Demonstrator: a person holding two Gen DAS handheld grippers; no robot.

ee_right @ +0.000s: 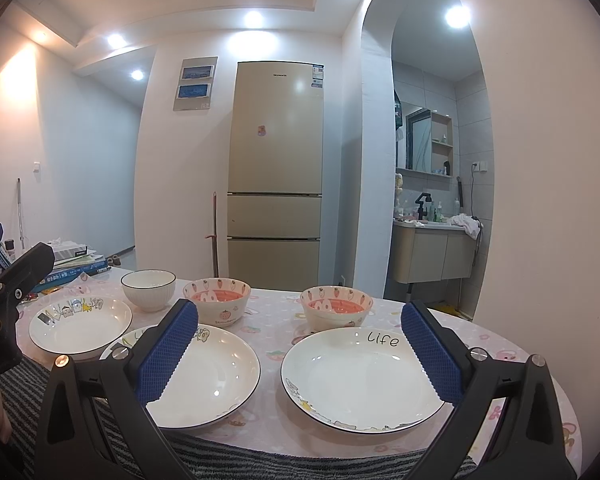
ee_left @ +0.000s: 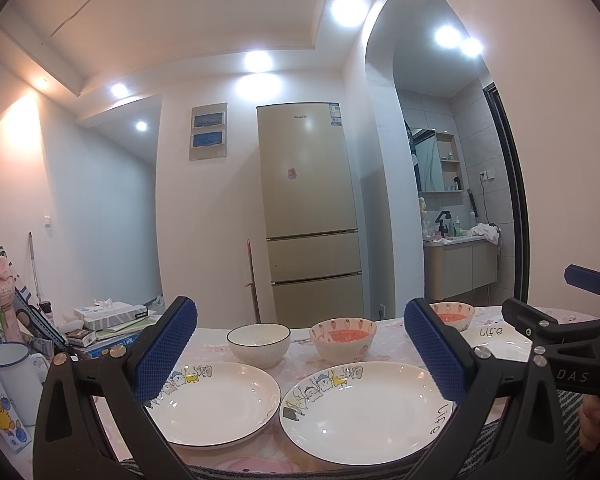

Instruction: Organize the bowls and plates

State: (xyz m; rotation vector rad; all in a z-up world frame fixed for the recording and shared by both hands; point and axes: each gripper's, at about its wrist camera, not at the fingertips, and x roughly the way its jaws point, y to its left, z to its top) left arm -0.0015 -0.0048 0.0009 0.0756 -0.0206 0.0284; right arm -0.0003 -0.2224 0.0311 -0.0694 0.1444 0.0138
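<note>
Three white cartoon plates lie near the table's front edge: left plate (ee_right: 80,326), middle plate (ee_right: 212,376) and right "Life" plate (ee_right: 360,376). In the left wrist view the left plate (ee_left: 216,400) and middle plate (ee_left: 360,412) show. Behind stand a white ribbed bowl (ee_right: 149,289) and two strawberry bowls (ee_right: 217,300) (ee_right: 336,306). My left gripper (ee_left: 300,350) is open above the front plates, empty. My right gripper (ee_right: 300,354) is open above the middle and right plates, empty.
The round table has a pink patterned cloth (ee_right: 272,332) and a striped mat (ee_right: 228,456) at its front edge. Books and a tissue box (ee_left: 108,314), a white mug (ee_left: 14,376) and cartons crowd the left side. A fridge (ee_right: 276,168) stands behind.
</note>
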